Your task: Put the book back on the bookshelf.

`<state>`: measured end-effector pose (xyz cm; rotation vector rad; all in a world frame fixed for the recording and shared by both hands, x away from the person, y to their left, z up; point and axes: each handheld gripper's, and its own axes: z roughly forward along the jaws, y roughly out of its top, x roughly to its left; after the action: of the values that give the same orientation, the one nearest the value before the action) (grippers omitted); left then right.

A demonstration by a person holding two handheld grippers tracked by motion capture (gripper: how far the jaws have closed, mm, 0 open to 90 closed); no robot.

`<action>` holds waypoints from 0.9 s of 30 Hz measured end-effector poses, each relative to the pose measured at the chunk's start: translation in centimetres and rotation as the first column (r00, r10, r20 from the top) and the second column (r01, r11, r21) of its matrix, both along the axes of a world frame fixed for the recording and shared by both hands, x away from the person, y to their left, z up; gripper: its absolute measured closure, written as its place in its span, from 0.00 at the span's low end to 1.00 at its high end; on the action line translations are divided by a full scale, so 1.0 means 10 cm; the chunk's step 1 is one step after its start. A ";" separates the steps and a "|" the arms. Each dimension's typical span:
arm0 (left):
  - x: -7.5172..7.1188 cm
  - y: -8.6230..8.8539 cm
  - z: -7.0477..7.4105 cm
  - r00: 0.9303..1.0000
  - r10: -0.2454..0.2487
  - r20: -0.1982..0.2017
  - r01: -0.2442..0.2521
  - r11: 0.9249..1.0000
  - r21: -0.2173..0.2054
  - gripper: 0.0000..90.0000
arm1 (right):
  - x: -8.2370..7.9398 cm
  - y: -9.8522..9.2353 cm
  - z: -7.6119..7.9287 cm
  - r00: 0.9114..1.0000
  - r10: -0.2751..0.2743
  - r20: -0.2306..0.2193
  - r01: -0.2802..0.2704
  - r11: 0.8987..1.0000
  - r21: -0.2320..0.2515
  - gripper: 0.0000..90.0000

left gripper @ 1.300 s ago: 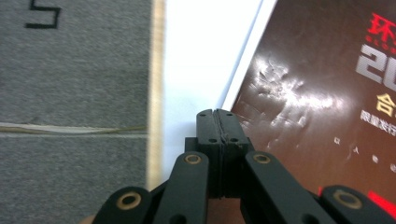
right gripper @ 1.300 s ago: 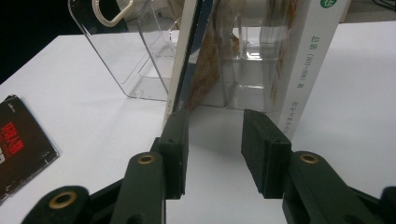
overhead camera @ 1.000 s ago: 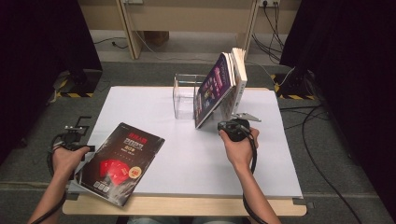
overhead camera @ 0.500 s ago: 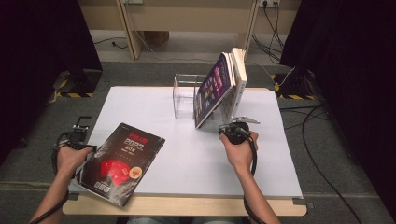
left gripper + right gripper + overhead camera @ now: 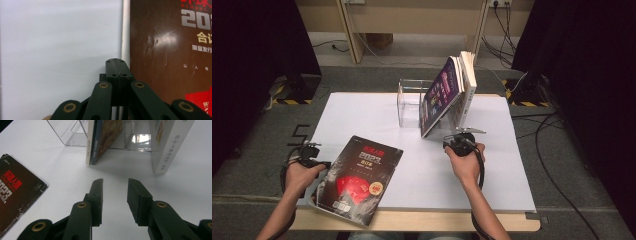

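On the left my forearm comes in low from the counter's (image 5: pixel 512 165) near corner, hand wrapped round the left hand-held gripper (image 5: pixel 310 156). It sits at the left edge of the dark magazine (image 5: pixel 357 177), which lies flat and overhangs the near edge; bare white surface stretches beyond it. In the left gripper view those jaws are clenched tight, nothing between them, the tips just beside the cover's edge. Moving right: my right hand-held gripper (image 5: pixel 115 192) rests on open counter, jaws parted and empty after closing a touch, pointing at the leaning books (image 5: pixel 447 95) propped against the clear stand (image 5: pixel 409 102).
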<state>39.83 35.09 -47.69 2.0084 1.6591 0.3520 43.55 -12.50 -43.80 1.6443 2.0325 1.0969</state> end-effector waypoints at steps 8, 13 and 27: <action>-0.01 -0.29 0.00 0.999 -0.049 0.007 0.049 0.999 0.014 1.00 | 0.03 0.01 -0.06 1.000 0.001 -0.020 -0.001 1.000 -0.008 0.73; -0.02 -0.46 0.00 0.996 -0.090 0.005 0.090 0.996 -0.006 1.00 | 0.03 0.03 -0.09 1.000 -0.001 -0.028 0.001 1.000 -0.008 0.73; -0.13 -0.89 0.00 0.985 -0.172 0.007 0.172 0.984 -0.035 1.00 | 0.07 0.11 -0.21 0.998 0.013 -0.068 -0.014 1.000 -0.014 0.72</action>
<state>38.53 26.15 -47.70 2.1046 1.4654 0.2625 44.26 -11.38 -45.86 1.6851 2.0912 1.0415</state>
